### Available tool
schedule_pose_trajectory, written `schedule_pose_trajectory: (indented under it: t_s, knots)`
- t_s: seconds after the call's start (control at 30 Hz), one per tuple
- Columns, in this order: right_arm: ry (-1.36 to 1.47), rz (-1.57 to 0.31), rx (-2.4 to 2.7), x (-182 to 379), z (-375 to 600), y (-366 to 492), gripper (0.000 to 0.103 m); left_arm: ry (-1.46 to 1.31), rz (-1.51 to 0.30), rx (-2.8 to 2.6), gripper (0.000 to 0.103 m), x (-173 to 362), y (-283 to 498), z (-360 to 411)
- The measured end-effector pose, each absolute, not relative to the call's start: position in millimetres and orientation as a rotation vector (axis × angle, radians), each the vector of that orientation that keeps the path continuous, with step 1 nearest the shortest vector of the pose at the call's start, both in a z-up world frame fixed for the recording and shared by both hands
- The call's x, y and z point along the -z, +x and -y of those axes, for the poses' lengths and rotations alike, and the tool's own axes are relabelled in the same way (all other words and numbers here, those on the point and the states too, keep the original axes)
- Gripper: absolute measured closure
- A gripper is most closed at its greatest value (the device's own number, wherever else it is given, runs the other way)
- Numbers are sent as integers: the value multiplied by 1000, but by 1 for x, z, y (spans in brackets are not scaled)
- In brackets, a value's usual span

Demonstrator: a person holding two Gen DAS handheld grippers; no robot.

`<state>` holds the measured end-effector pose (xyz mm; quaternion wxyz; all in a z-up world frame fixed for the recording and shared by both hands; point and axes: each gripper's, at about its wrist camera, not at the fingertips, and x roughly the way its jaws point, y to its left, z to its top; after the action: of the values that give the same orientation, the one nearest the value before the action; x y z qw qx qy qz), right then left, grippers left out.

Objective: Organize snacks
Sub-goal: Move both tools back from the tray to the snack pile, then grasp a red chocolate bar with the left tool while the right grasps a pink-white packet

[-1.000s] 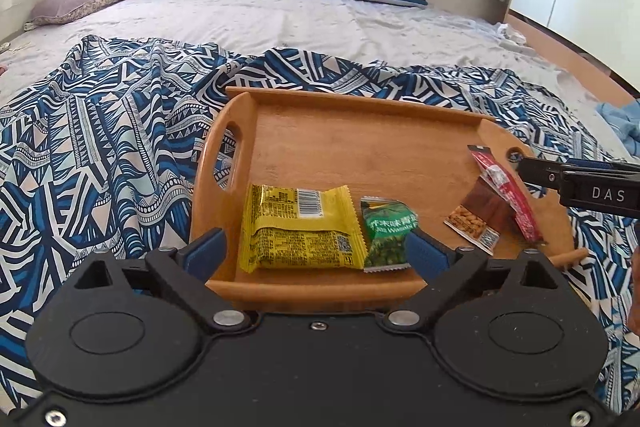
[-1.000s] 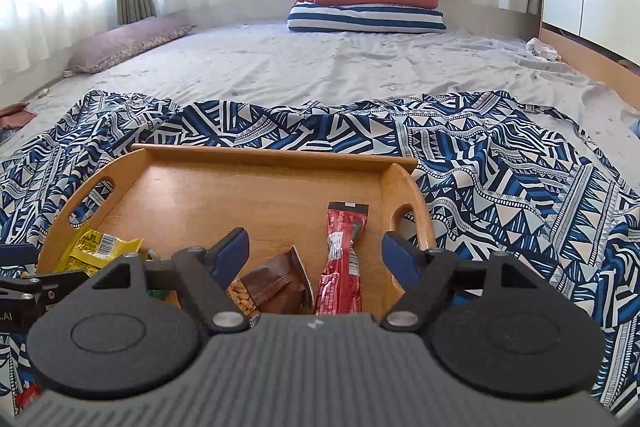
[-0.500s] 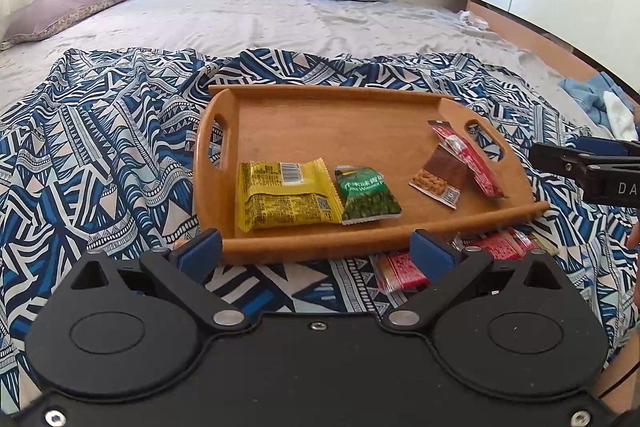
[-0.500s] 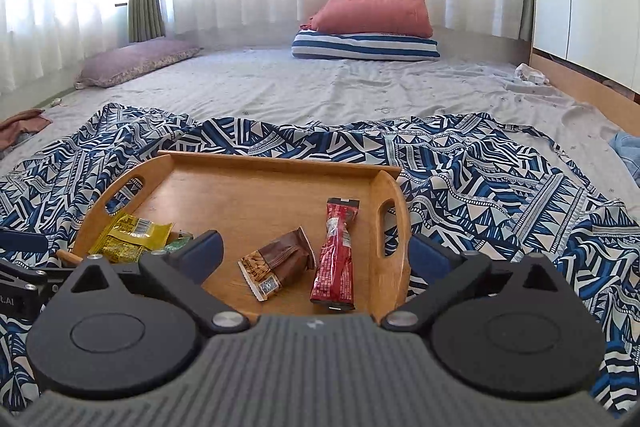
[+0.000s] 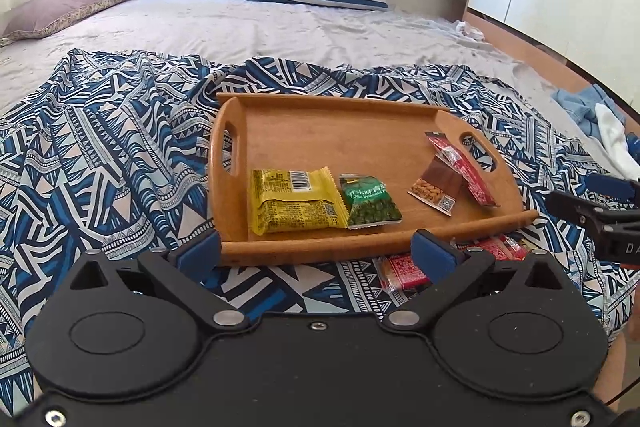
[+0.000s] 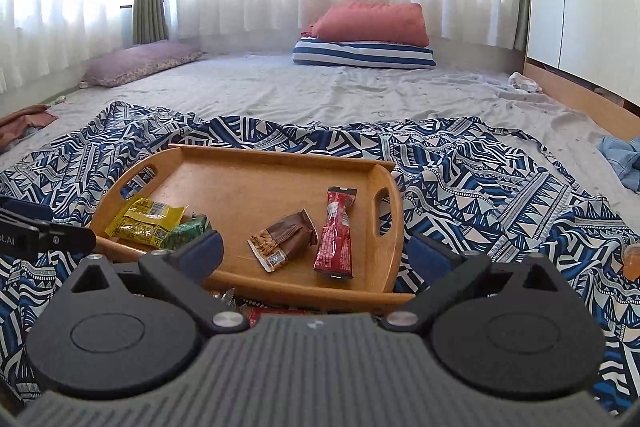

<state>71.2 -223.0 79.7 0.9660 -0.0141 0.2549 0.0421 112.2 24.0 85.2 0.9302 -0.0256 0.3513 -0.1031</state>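
Ahead of both tools: a wooden tray with cut-out handles (image 5: pixel 360 131) sits on a blue-and-white patterned cloth (image 5: pixel 100 155) spread over the bed.
Left tool (image 5: pixel 316 251): jaws spread wide, nothing between the blue pads, hovering just short of the tray's near rim.
Right tool (image 6: pixel 316 251): jaws have just been opening and now stand wide apart, empty, the tray's near right corner between and beyond them.
Left tool's front: a yellow crinkled snack packet (image 5: pixel 296 201) lies flat in the tray, a green pea packet (image 5: pixel 370 203) touching its right edge.
Right tool's front: a brown nut-bar wrapper (image 6: pixel 286 239) lies beside a long red stick wrapper (image 6: pixel 336 233), both inside the tray near the right handle.
Under the tray's near rim: red wrapped snacks (image 5: pixel 404 267) lie on the cloth, outside the tray, partly hidden by the left tool's right pad.
Far beyond: a coral pillow (image 6: pixel 372 23) rests on a striped one.
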Motion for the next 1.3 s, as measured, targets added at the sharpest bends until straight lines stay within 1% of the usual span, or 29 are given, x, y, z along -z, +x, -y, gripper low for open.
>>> schedule_pose_trajectory:
  t_s: [0.27,0.7,0.87,1.13,1.17,1.23,1.3]
  knots:
    - [-40,-526,-56,-67,226,55,0,-60,-712,195,2,-77,96,-33]
    - [-152,-449,-86,-43,208,7,0,-60,-656,172,1,-48,39,-18]
    - [-146,-470,-73,-30,204,0,4,-37,-668,188,1,-38,21,-5]
    - [-17,-491,-71,-16,211,-21,14,19,-651,219,1,-32,-4,12]
    - [-6,-491,-75,-15,211,-24,14,29,-643,219,2,-31,-6,14]
    - [13,-492,-79,-13,210,-29,17,48,-636,200,11,-27,-5,17]
    - [37,-493,-91,-10,209,-32,17,72,-654,178,21,-23,1,19]
